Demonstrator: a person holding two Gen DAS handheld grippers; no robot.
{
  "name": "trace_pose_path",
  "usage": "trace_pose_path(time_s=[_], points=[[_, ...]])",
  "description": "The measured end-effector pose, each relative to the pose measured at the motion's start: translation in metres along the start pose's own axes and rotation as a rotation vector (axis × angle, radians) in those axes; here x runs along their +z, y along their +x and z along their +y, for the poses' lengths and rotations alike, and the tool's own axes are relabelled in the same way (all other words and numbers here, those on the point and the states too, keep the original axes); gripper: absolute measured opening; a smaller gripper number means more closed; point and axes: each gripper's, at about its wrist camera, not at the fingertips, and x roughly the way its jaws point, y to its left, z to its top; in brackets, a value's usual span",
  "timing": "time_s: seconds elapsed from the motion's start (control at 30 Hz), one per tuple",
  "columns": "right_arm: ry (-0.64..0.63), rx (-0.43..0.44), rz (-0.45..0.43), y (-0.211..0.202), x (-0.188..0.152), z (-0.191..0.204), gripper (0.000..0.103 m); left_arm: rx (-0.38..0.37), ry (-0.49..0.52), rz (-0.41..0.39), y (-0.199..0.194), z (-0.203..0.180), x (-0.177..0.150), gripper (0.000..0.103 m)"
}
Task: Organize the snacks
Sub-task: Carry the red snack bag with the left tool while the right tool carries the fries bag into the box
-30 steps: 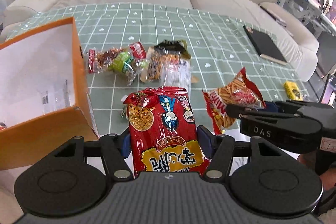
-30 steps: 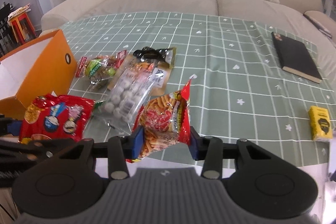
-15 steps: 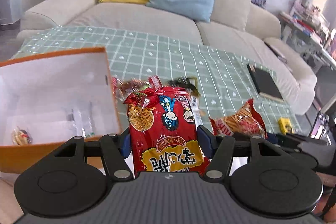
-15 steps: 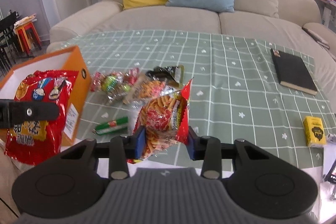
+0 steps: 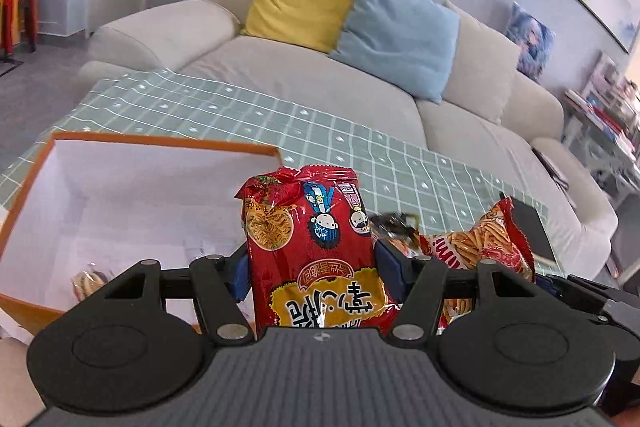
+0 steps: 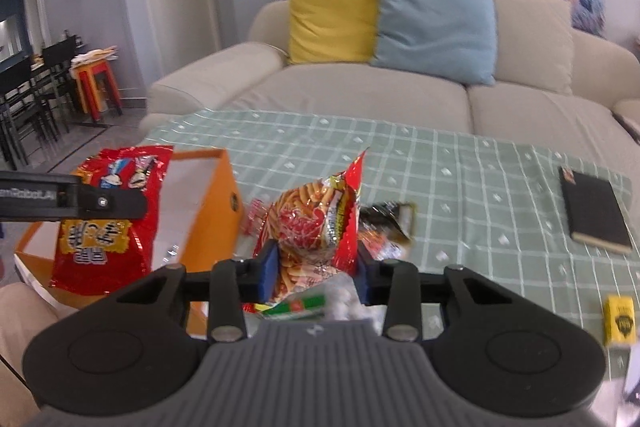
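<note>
My left gripper (image 5: 310,273) is shut on a red noodle-snack packet (image 5: 312,247) with cartoon figures, held in the air at the right edge of the orange box (image 5: 160,143), whose white inside holds a small snack bag (image 5: 86,283). From the right wrist view the same red packet (image 6: 108,215) hangs over the orange box (image 6: 216,211). My right gripper (image 6: 316,267) is shut on a red bag of stick crisps (image 6: 316,223), lifted above the table; that crisp bag (image 5: 480,247) shows at the right of the left wrist view.
Loose snacks lie under the right gripper: a green-and-red stick pack (image 6: 298,307), a clear bag of white balls (image 6: 344,301) and a dark packet (image 6: 388,215). A black notebook (image 6: 594,211) and a yellow pack (image 6: 620,321) sit at right on the green checked tablecloth (image 6: 460,187). A sofa stands behind.
Both grippers rose off the table with their packets. The left one swung left until the red packet hangs at the orange box. The right gripper's crisp bag lifted clear of the snack pile.
</note>
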Motion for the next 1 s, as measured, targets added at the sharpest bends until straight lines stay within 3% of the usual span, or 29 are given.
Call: trace_pose_path(time_s=[0.33,0.53,1.0], points=[[-0.092,0.077,-0.035,0.016,0.036,0.049,0.035,0.064,-0.059,-0.043,-0.006,0.043,0.019,0.070],[-0.150,0.120,-0.014,0.036,0.045,0.081,0.035,0.109,-0.077,-0.044,-0.002,0.064,0.026,0.070],[-0.313,0.140,0.089,0.101,0.040,0.133,0.035,0.199,-0.109,0.082,0.042,0.108,0.019,0.070]])
